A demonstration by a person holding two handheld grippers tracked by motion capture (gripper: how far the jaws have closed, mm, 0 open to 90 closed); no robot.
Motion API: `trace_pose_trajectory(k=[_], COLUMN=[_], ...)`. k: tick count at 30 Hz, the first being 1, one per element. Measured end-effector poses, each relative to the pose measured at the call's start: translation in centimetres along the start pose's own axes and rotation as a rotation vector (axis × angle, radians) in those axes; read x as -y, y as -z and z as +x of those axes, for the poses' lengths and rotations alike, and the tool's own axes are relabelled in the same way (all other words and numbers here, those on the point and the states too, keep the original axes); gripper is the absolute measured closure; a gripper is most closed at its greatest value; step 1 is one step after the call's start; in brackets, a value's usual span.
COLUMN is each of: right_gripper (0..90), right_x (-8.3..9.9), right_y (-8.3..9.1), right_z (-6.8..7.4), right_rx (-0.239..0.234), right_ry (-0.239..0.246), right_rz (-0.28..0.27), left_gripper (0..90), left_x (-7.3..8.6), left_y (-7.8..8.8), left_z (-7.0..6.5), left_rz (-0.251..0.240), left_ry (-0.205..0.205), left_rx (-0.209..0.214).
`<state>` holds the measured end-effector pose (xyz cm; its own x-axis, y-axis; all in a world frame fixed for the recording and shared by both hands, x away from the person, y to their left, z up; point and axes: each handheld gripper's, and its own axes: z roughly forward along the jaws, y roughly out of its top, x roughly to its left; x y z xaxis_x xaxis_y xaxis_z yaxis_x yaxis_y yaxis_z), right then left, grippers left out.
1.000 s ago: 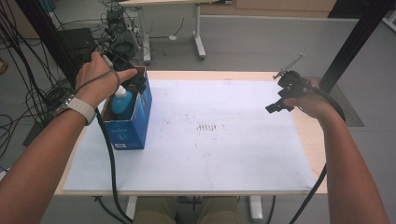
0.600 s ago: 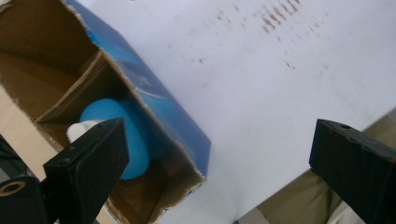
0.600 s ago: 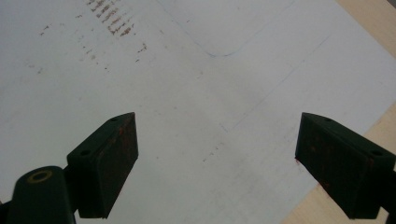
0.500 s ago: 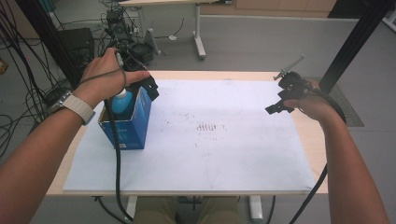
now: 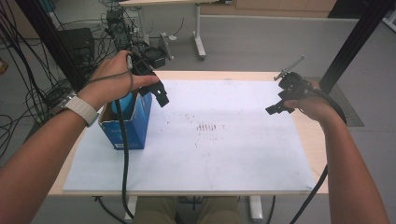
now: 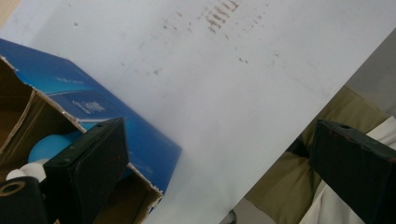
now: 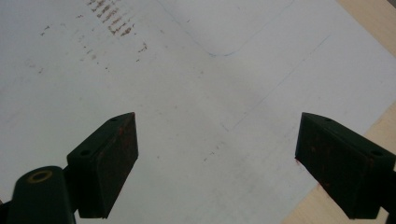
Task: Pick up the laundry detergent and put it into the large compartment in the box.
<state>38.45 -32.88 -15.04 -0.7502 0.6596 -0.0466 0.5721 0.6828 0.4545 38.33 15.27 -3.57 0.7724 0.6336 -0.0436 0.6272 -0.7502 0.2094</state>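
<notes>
Left black two-jaw gripper (image 5: 156, 91) hangs above the near right corner of the open blue cardboard box (image 5: 128, 126), its jaws spread wide with nothing between them; they have just been opening. That box stands on the large white paper sheet (image 5: 233, 154) near the left edge of the light wooden table (image 5: 310, 140), its flaps torn and raised. Inside it sits a pale blue rounded object (image 6: 49, 147) with a white tip, mostly hidden by the box wall and, in the left gripper view, by the near jaw, so its shape is hard to tell. The person's left hand (image 5: 112, 81) covers the gripper's body and part of the box opening from above. Right black two-jaw gripper (image 5: 280, 105) hovers over the sheet close to the table's far right corner, jaws parted and empty; in the right gripper view bare paper lies between them, with the wooden right edge just beyond. Faint brown smudges (image 5: 208, 127) mark the sheet's middle. From the box rightward to the right hand (image 5: 313, 105), the sheet lies open down to the near edge.
</notes>
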Motion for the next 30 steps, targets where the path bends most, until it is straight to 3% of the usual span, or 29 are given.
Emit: trace_pose_trajectory(k=[9, 30], right_gripper=[13.3, 13.3], right_x=[-0.1, -0.1], right_y=[-0.1, -0.3], right_z=[0.0, 0.1], right_rx=[-0.001, -0.010], right_ry=[0.001, -0.004], right_rz=[-0.001, -0.001], left_gripper=[5.7, 5.8], left_x=[-0.1, -2.1], left_y=[-0.5, -1.1], left_z=[-0.1, -3.5], left_rz=[-0.022, -0.011], left_ry=[-0.060, -0.224], left_rx=[0.055, 0.099])
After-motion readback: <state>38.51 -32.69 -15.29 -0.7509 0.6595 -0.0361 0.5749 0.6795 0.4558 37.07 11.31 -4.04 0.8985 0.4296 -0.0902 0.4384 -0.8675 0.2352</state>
